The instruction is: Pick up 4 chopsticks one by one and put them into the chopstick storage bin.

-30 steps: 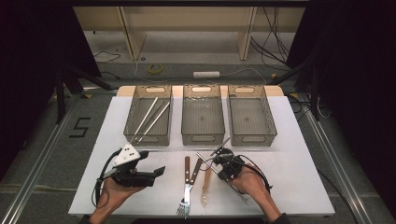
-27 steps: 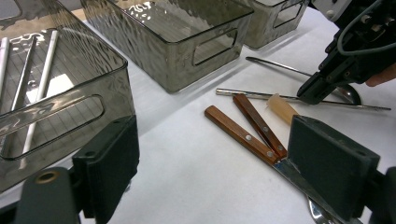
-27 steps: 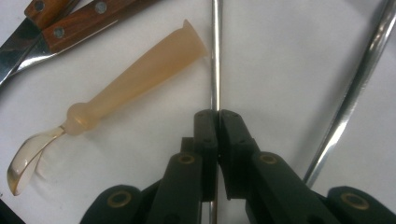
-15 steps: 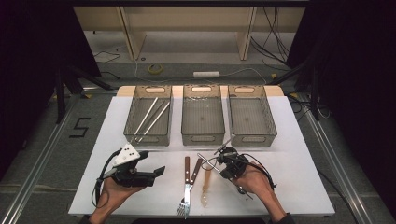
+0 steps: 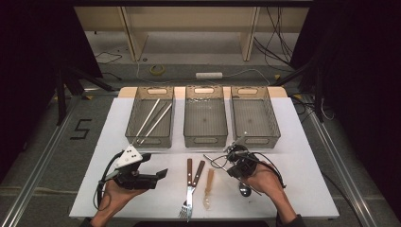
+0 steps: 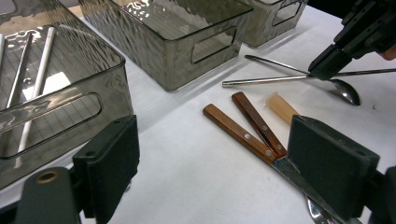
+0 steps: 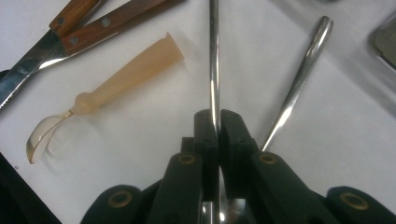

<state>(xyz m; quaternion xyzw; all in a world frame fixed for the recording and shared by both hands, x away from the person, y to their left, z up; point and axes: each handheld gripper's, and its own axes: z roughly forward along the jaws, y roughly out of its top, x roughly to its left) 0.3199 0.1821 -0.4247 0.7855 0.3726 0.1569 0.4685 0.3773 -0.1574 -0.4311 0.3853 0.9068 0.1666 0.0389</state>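
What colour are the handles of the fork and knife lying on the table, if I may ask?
Reddish-brown wood with small metal rivets on the handles, clearest in the left gripper view.

Glossy metal spoon (image 7: 214,60), matt black tongs (image 7: 218,122), wooden-handled knife (image 5: 196,176)

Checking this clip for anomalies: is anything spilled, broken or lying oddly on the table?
Nothing stands out. The bins stand upright in a row, the loose cutlery lies flat on the white table, and the right gripper is clamped on a metal spoon.
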